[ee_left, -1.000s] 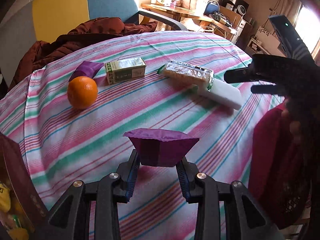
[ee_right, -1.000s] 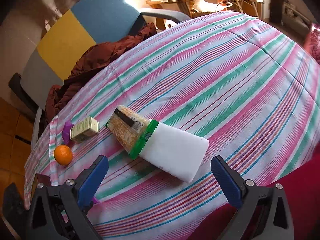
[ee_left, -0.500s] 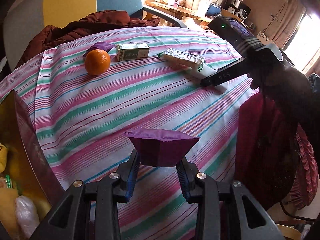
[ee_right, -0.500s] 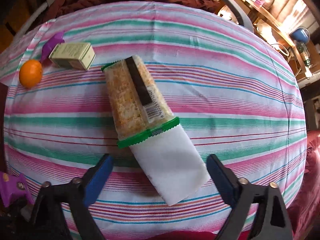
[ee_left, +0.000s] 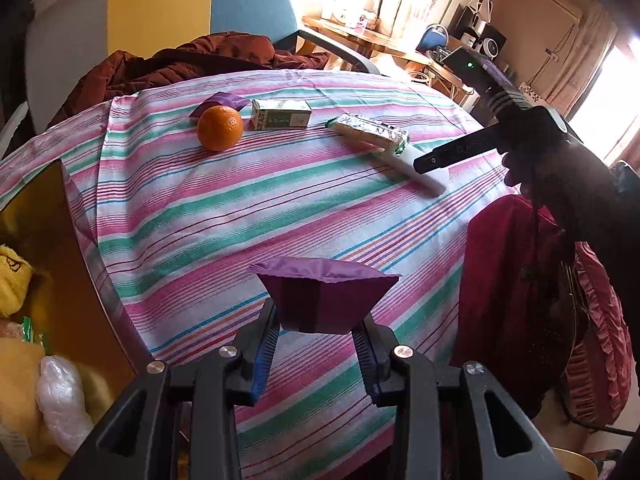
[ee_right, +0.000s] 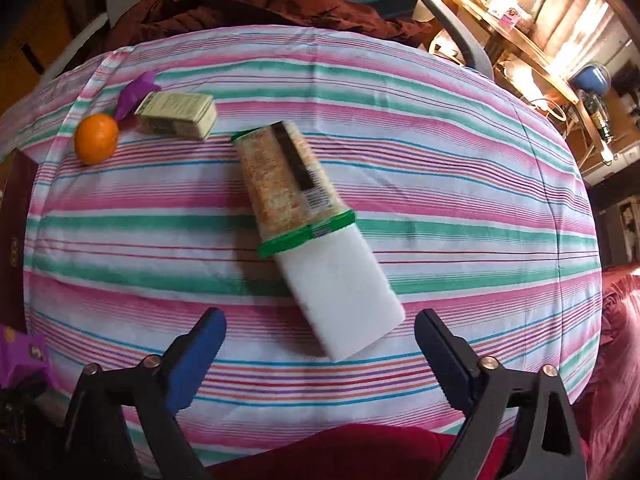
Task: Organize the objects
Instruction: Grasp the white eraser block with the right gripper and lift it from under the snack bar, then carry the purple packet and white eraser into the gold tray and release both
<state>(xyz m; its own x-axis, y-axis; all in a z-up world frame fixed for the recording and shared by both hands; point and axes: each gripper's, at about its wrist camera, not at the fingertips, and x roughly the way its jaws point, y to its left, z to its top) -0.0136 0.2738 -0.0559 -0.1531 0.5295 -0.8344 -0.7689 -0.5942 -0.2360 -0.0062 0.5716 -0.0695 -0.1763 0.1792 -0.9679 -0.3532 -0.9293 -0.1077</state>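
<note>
Purple packet (ee_left: 324,300) sits clamped in my left gripper (ee_left: 320,344) above the desk (ee_left: 240,216); right gripper (ee_right: 320,340), jaws wide, hovers over the cracker pack (ee_right: 312,232), which I'd grasp next.

Second purple packet (ee_right: 135,94) half hidden behind orange (ee_right: 96,138); box (ee_left: 76,264) cut by left edge.

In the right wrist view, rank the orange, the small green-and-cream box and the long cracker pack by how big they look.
1. cracker pack, clearly largest, though it lies nearest the camera.
2. small box.
3. orange, a little smaller than the box; both lie equally far off.
</note>
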